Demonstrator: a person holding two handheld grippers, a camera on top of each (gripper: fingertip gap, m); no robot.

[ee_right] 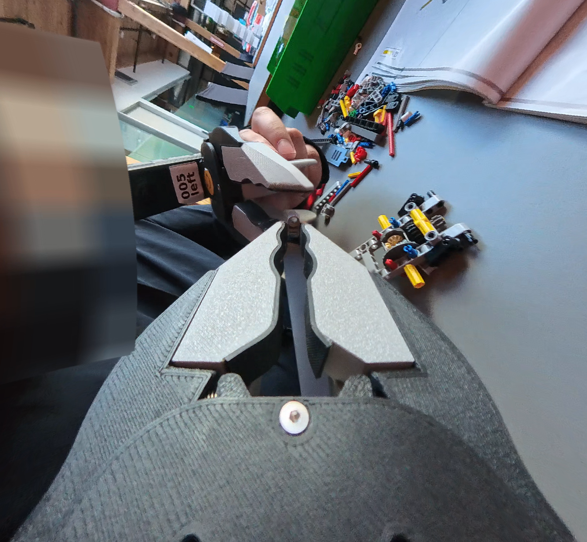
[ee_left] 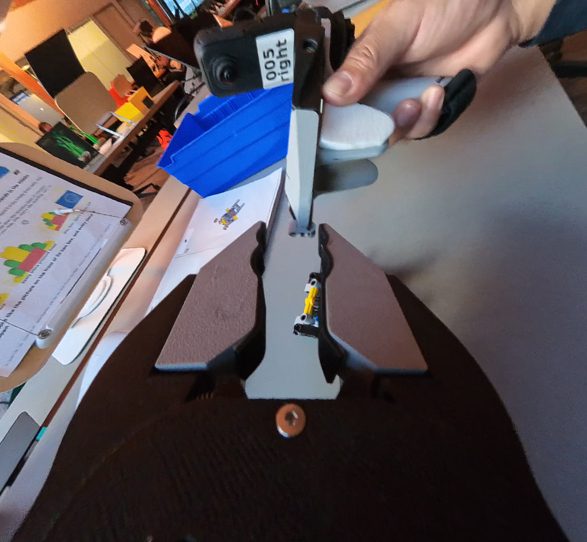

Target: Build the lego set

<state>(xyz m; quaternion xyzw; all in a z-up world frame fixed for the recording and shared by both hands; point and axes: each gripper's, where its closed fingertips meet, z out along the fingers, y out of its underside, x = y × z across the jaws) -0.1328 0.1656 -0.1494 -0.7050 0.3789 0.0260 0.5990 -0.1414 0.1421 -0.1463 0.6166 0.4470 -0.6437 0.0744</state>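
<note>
My right gripper (ee_right: pixel 293 231) is shut on a small grey connector piece (ee_right: pixel 293 223) and holds it above the grey table (ee_right: pixel 508 320). In the left wrist view that gripper (ee_left: pixel 303 225) hangs tip down, and the piece (ee_left: pixel 301 230) sits between the tips of my left gripper (ee_left: pixel 292 228). My left gripper is open, and its pads stand apart from the piece on both sides. It also shows in the right wrist view (ee_right: pixel 295 206), held by a hand just beyond the piece. A small assembled model with yellow axles (ee_right: pixel 419 241) lies on the table to the right, and it is partly visible between my left fingers (ee_left: pixel 309 304).
A pile of loose coloured parts (ee_right: pixel 365 114) lies beyond the model, beside a green bin (ee_right: pixel 317 34) and an open instruction booklet (ee_right: pixel 476 34). A blue bin (ee_left: pixel 228 145) and a printed sheet (ee_left: pixel 232 218) lie behind the right gripper. A board with a printed page (ee_left: pixel 47 256) stands at the left. Left and right tips are no more than a few centimetres apart.
</note>
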